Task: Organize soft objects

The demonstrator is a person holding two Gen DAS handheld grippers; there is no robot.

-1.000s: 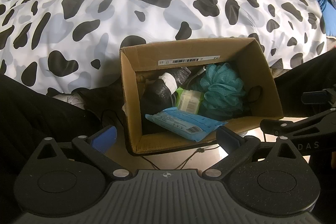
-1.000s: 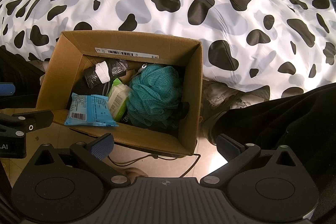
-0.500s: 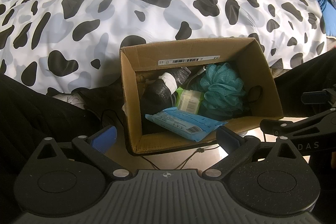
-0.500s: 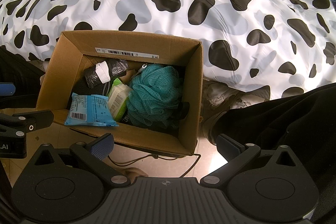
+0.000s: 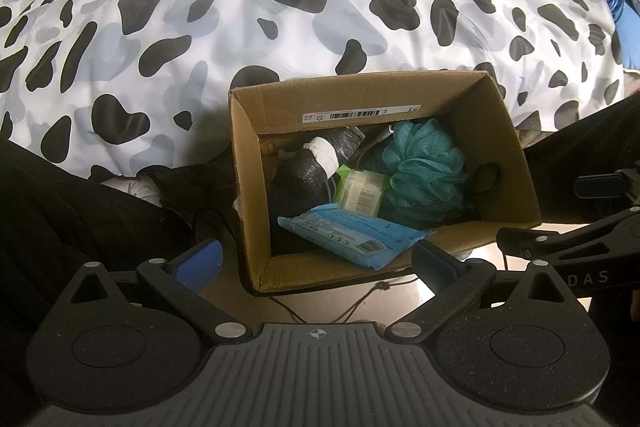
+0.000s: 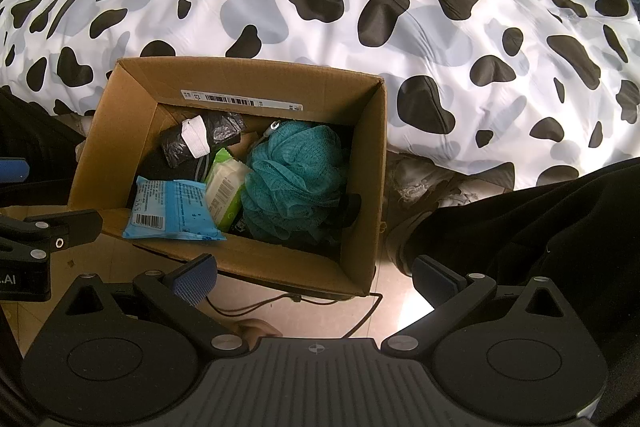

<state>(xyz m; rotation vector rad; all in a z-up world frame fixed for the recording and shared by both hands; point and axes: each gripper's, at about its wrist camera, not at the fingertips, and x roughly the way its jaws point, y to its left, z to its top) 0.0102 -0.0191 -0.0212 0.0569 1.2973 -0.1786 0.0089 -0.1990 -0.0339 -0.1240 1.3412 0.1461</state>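
Nothing moved: each hand-held gripper (image 5: 316,259) gapes empty

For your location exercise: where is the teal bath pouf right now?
In both wrist views the teal bath pouf sits inside the cardboard box, toward its right side, beside the green wipes pack.

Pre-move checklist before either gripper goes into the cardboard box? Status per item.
1. Left gripper open and empty: ok.
2. Right gripper open and empty: ok.
3. Cardboard box open at the top, flaps out of the way: ok.
4. Blue wipes pack on top and reachable, overhanging the near wall: ok.
5. Teal mesh sponge unobstructed from above: ok.
6. Black cable on the floor in front of the box, clear of the approach path: cannot tell.
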